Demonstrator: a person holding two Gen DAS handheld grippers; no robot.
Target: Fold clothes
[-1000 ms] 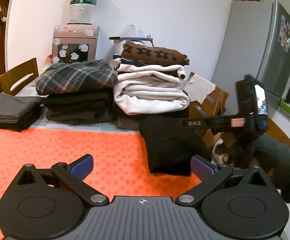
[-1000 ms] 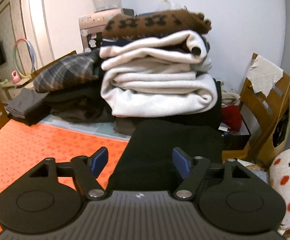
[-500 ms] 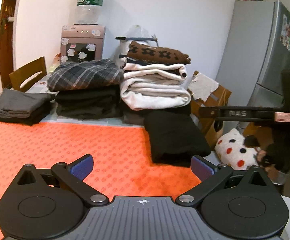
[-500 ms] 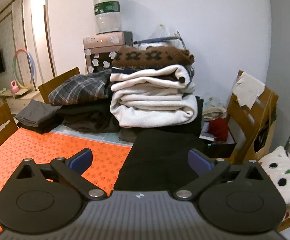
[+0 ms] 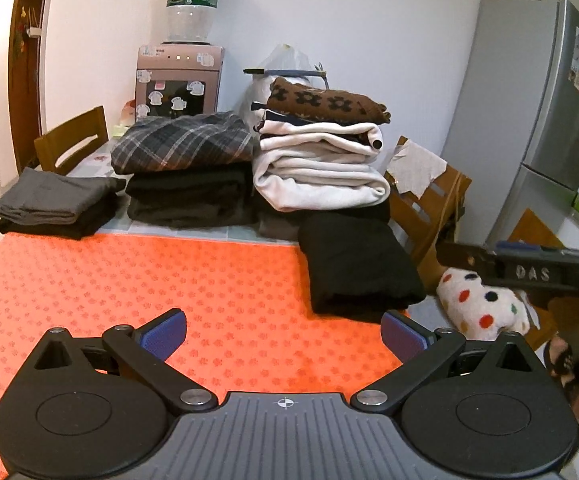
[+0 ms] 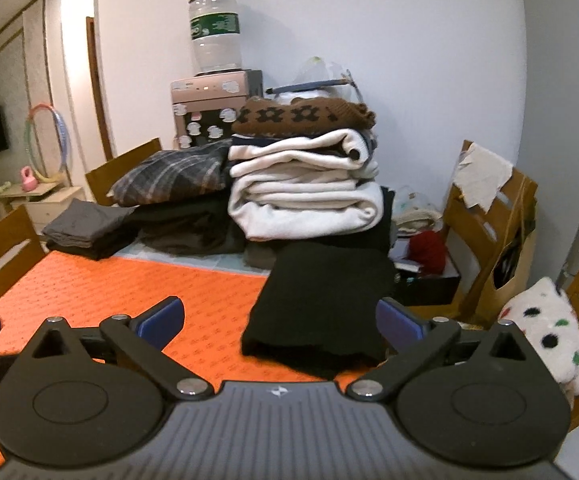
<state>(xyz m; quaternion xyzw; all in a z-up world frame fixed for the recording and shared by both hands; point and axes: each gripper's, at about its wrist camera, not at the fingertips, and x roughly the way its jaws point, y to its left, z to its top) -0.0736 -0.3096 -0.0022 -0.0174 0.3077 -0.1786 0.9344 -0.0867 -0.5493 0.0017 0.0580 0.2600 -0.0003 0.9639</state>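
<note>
On the far left of the counter [image 5: 229, 236] lies a grey fold [image 5: 55, 200]; right of it a plaid stack [image 5: 185, 172], then a cream stack [image 5: 321, 176] topped by a brown knit [image 5: 325, 102]. The orange mat [image 5: 129, 280] in front is bare and open. A folded black garment [image 5: 353, 268] lies at the mat's far right edge. Left tool [image 5: 283, 334] and right tool [image 6: 279, 320] hover over the mat with fingers wide apart, empty. The right tool's side reads "DAS". The green bottle label behind is illegible.
</note>
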